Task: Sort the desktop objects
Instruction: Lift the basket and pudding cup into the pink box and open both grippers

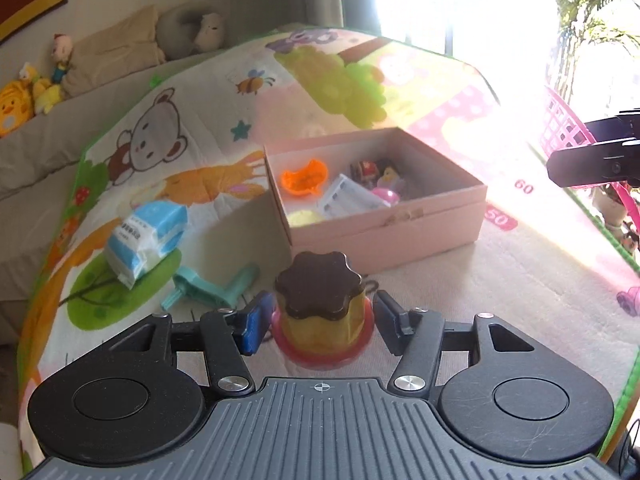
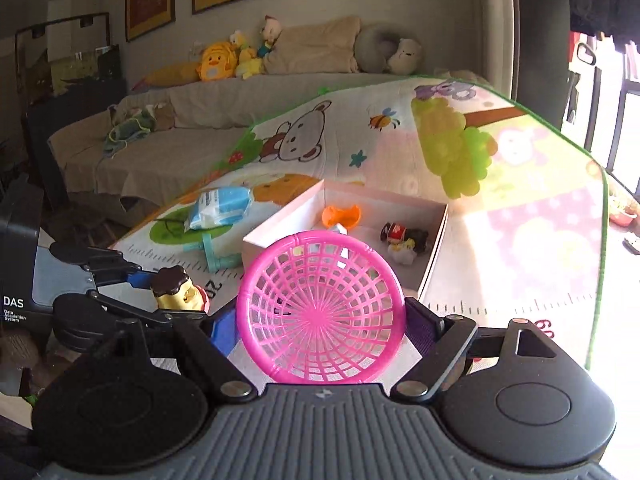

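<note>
A: Between the fingers of the left gripper [image 1: 320,320] sits the toy pudding [image 1: 323,308], brown scalloped top, yellow body, pink base; the pads are clamped on its sides, just short of the near wall of the pink box [image 1: 384,228].

B: And the right gripper [image 2: 320,316]?

A: Closed on the pink basket [image 2: 320,308], which is tipped so its mesh bottom faces the camera. It hangs above the mat [image 2: 520,240], in front of the box's near corner.

B: What might go wrong?

A: I judge the pudding's grip shallow: the pads meet it low on a rounded, glossy body, so a jolt could let it slip or twist out. The basket is light and flexible; a squeeze may bend it, and it blocks the right camera's sight of the box.

B: Room to move?

A: The box already holds an orange mould [image 1: 304,180], a white ribbed piece [image 1: 348,200] and small figures [image 1: 376,172]; bare floor shows along its far wall. Left of the box lie a tissue pack [image 1: 144,236] and a teal tool [image 1: 212,288], near the mat's left edge. The two grippers are close, so crossing paths risks a knock.
</note>
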Available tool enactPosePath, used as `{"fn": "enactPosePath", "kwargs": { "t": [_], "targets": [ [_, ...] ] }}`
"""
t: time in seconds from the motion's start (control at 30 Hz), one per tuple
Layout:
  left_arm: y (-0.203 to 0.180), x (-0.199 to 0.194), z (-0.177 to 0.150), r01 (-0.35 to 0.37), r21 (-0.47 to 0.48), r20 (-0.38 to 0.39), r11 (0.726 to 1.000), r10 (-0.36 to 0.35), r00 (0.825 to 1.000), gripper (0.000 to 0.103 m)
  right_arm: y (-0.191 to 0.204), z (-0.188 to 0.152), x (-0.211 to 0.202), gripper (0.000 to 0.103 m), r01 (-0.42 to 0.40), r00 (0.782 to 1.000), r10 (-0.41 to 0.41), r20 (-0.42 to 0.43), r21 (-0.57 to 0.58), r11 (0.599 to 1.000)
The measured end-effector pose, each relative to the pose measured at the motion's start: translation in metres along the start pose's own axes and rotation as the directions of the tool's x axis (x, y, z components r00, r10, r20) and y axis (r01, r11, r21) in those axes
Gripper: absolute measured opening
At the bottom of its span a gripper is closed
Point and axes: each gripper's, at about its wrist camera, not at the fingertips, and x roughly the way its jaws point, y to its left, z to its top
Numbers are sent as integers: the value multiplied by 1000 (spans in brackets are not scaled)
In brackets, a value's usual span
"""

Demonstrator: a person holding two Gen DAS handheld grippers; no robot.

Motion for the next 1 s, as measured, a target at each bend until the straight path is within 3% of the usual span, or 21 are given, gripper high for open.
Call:
{"fn": "enactPosePath", "kwargs": {
  "t": [0.13,0.27,0.3,0.37,0.43,0.63,0.77,0.87,0.93,1.0],
  "targets": [
    [0,12,50,9,17,86,1000,-10,996,61,-22,48,4,82,47,996,-48,78,15,999],
    [-4,56,100,34,0,118,999,-34,992,62,-46,88,38,82,58,996,-62,59,59,997],
    [-2,64,106,35,-16,113,999,-33,993,63,-52,94,51,82,59,997,-63,39,79,995],
    [6,73,109,25,-62,106,998,-18,994,77,-63,103,78,82,57,998,-58,2,125,991],
    [16,69,95,17,-87,101,996,-9,995,85,-71,107,102,82,49,999,-46,-21,170,984],
    [27,54,28,-61,-66,11,996,62,998,91,-65,102,176,82,82,995,-74,-61,151,985],
    [36,45,-10,-90,-81,-48,993,87,995,96,-61,82,217,82,130,981,-108,-161,132,983],
    [44,42,-31,-119,-81,-94,990,111,989,97,-61,69,225,84,123,972,-92,-216,137,983],
    [51,41,-39,-137,-92,-107,986,127,986,97,-63,68,214,95,131,976,-101,-194,153,980],
    [57,40,-44,-158,-100,-105,982,147,984,99,-64,73,202,96,146,977,-117,-179,154,977]
  ]
}}
